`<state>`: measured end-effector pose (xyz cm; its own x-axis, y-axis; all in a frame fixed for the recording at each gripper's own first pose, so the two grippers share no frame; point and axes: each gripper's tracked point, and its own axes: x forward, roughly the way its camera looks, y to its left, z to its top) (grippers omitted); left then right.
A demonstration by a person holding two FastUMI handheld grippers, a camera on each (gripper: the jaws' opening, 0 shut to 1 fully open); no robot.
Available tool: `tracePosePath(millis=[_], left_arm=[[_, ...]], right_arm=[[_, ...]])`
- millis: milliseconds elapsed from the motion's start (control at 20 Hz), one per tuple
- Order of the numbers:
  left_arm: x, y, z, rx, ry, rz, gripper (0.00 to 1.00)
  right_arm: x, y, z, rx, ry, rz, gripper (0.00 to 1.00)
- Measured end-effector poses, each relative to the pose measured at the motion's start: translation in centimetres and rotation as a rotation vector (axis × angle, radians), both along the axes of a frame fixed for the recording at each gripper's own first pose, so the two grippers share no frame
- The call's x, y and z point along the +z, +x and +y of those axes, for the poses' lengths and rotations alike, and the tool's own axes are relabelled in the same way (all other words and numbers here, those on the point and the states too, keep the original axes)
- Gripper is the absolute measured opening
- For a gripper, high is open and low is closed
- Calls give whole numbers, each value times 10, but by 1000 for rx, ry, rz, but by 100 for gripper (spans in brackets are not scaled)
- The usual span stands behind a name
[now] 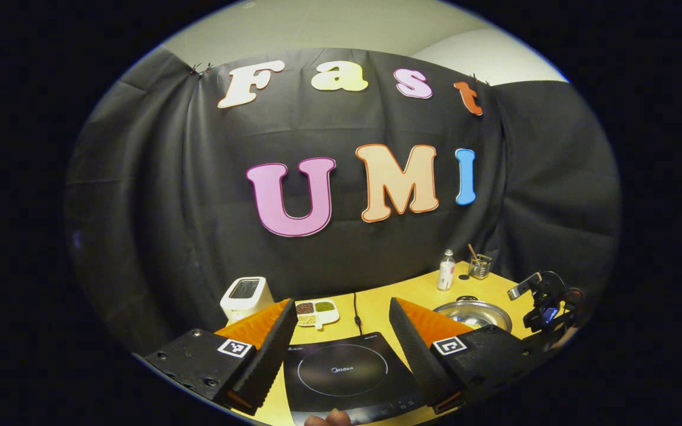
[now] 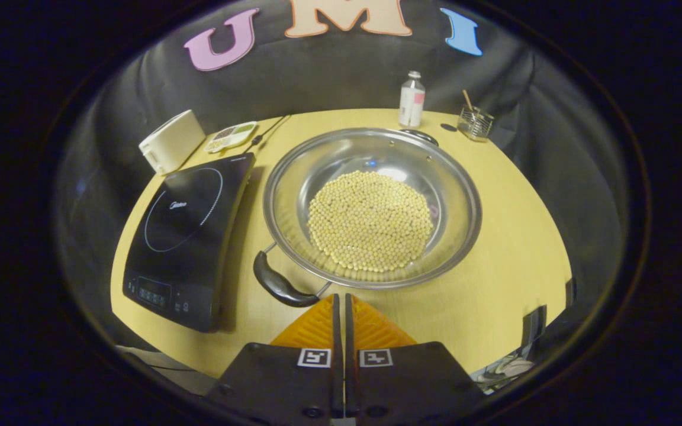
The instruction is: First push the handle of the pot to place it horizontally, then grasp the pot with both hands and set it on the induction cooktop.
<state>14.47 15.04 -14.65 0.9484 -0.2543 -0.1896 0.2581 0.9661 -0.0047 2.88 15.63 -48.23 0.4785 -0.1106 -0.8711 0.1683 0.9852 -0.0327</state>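
Closed right gripper (image 2: pixel 341 307) beside pot handle (image 2: pixel 279 284), cooktop (image 2: pixel 187 236) left

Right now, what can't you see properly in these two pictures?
- Pot in the left gripper view: its near side and handles sit behind that gripper's own right finger, so the beans are hidden.
- Divided dish in the right gripper view: too small to tell what fills each part.
- Cooktop buttons in the right gripper view: too small to make out.
- Far pot handle in the right gripper view: mostly behind the rim.
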Motion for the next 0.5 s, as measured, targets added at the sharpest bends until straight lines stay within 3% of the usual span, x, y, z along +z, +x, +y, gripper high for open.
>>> tracePosePath(millis=[200, 500], left_arm=[[-22, 11, 8, -16, -75, 46, 95], [-41, 19, 18, -35, -94, 81, 96]], right_arm=[[-10, 1, 4, -43, -35, 39, 3], [-14, 10, 24, -74, -36, 62, 3]])
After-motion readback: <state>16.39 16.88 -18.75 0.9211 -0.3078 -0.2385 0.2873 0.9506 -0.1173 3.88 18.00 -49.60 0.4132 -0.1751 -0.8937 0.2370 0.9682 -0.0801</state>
